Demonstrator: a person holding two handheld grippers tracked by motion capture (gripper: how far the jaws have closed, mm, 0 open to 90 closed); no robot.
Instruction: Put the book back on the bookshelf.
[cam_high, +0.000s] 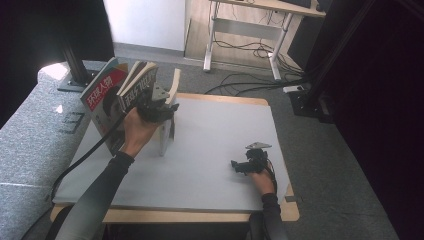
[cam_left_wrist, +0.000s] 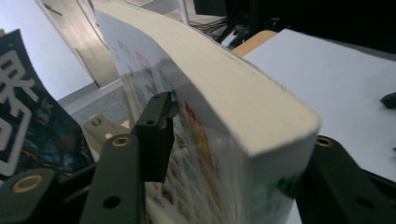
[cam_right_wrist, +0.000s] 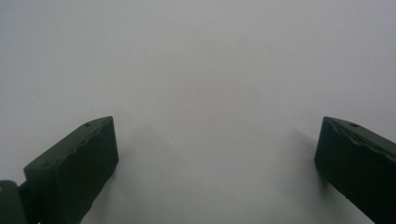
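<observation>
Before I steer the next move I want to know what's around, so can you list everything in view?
thick book: one, pale page edge, colourful cover, between the left gripper's jaws
magazine: one, red and white, leaning at the table's far left
dark book: at least one, beside the magazine
rack: one, pale wood, upright on the mat
mat: one, grey, covering the table
table: one, wooden edge
desk: one, white legs, beyond the table
cables: several, black, on the floor
couch: one, grey, left of the table
left gripper: black, astride the thick book, grip unclear
right gripper: black, open, on the mat
</observation>
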